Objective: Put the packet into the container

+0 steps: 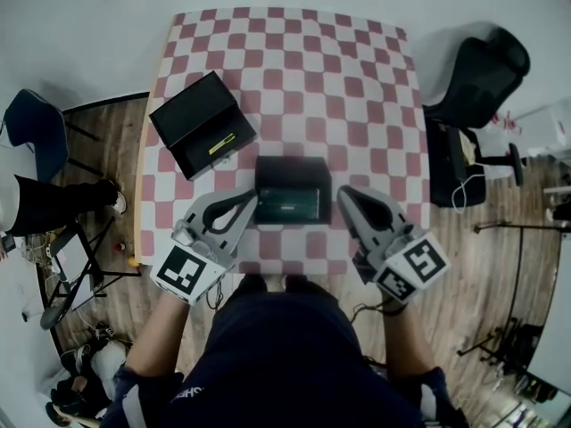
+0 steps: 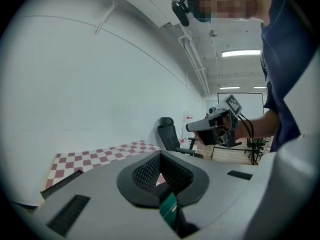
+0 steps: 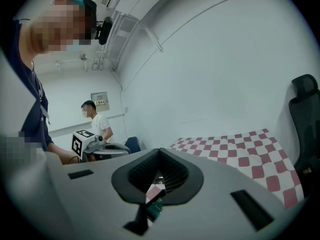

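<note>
A dark green glossy packet (image 1: 293,192) hangs low over the checkered table (image 1: 294,69), stretched between my two grippers. My left gripper (image 1: 252,205) is shut on its left edge. In the left gripper view that gripper (image 2: 161,155) has its jaws together, and a green strip of the packet (image 2: 168,207) sits in the slit. My right gripper (image 1: 343,200) holds the packet's right edge. In the right gripper view that gripper (image 3: 159,152) is closed too, with a sliver of the packet (image 3: 154,210) in the slit. The black container (image 1: 198,121) stands open at the table's left, apart from both grippers.
A small yellow-green item (image 1: 223,143) lies by the container's near corner. A black office chair (image 1: 482,78) stands to the right of the table and a blue chair (image 1: 36,132) to the left. A person in a white shirt (image 3: 96,121) stands far behind.
</note>
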Available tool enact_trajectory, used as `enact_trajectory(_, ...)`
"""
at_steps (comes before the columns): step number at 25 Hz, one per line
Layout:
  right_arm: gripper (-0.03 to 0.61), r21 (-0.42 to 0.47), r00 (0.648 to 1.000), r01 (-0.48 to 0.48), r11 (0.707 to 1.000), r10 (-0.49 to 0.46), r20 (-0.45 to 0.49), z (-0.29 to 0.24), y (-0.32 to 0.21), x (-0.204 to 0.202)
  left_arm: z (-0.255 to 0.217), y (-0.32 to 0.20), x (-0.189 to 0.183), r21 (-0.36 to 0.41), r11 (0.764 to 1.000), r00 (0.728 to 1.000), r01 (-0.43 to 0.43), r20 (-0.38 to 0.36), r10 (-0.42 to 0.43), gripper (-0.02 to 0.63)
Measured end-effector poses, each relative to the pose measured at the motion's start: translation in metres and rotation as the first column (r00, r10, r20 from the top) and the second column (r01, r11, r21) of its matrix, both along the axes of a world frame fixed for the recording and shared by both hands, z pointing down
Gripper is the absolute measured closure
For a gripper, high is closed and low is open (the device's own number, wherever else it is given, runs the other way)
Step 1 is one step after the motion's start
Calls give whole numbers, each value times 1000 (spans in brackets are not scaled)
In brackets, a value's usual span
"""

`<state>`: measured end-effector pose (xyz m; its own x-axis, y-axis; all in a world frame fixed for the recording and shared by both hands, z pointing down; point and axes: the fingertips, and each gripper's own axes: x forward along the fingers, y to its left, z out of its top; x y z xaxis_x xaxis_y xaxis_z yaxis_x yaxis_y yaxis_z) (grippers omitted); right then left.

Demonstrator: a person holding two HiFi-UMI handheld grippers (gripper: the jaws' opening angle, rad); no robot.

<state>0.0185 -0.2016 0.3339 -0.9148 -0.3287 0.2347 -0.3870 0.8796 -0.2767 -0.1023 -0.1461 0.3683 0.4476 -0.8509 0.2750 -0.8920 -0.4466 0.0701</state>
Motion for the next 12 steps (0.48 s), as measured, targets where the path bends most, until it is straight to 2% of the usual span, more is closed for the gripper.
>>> enact_trajectory(12,561,-9,1000,18,1000,-18,-13,6,-1,-4,2,-2,-5,-4,1000,1000,8,-3,-8,580)
